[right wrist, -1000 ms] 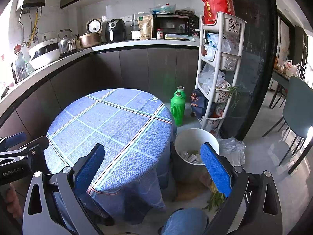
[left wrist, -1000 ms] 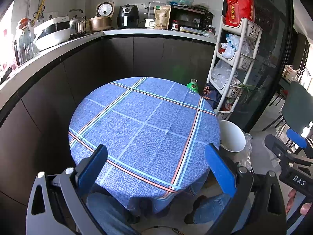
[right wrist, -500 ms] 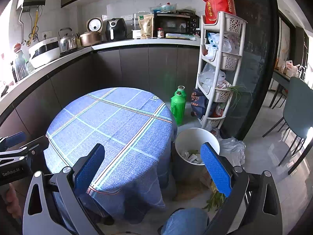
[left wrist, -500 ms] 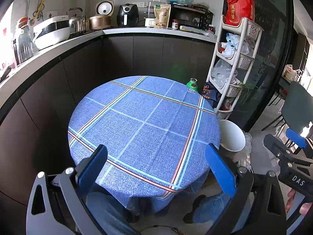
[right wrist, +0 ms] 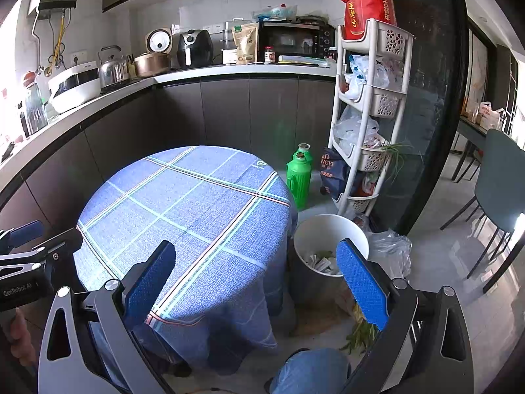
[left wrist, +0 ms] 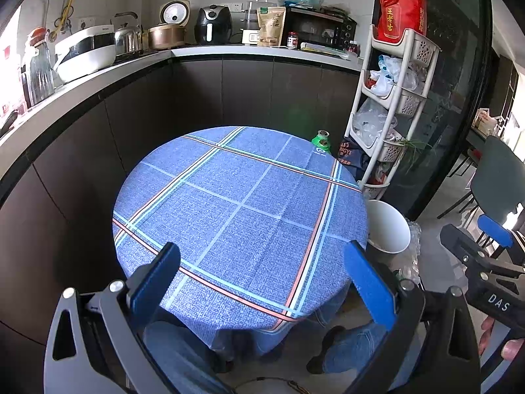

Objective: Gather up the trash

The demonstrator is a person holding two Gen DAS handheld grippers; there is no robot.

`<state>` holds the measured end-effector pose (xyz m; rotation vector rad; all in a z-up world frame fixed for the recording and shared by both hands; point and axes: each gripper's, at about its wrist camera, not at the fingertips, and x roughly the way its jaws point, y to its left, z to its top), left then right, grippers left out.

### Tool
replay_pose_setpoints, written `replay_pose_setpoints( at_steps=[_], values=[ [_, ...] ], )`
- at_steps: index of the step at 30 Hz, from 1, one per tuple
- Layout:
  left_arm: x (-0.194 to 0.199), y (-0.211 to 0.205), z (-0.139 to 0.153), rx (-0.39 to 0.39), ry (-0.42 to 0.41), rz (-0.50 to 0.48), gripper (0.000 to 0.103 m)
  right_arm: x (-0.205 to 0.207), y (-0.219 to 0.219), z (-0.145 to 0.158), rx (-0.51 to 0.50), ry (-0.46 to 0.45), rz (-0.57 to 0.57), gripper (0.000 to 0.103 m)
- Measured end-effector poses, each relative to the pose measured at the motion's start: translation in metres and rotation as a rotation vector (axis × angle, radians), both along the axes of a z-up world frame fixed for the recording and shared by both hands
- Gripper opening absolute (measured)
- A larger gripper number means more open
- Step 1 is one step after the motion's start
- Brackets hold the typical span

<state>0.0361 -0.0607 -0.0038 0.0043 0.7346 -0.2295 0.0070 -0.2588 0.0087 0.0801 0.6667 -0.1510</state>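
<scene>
A white trash bin [right wrist: 329, 229] stands on the floor right of the round table [right wrist: 183, 203] with its blue checked cloth; scraps of trash [right wrist: 320, 261] lie inside it. The bin also shows in the left wrist view [left wrist: 388, 226]. My left gripper [left wrist: 262, 266] is open and empty, held over the table's near edge. My right gripper [right wrist: 256, 262] is open and empty, held above the table's right side and the bin. No trash shows on the tabletop [left wrist: 239, 203].
A green thermos [right wrist: 298, 177] and a white storage rack [right wrist: 370, 115] stand behind the bin. A plastic bag [right wrist: 392, 249] and green vegetable scraps [right wrist: 359, 331] lie on the floor. Dark cabinets and a crowded counter [left wrist: 210, 49] curve round the table. A chair [right wrist: 502, 190] stands at right.
Both grippers have drifted only slightly; the views are almost the same. Both stay open and empty.
</scene>
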Motion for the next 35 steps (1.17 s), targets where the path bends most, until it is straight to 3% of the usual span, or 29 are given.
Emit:
replay_pose_setpoints(
  at_steps=[35],
  values=[
    [0.0003, 0.0026, -0.0005, -0.002, 0.005, -0.002, 0.099, 0.0020, 0.0018, -0.0021, -0.001, 0.004, 0.003, 0.094]
  ],
)
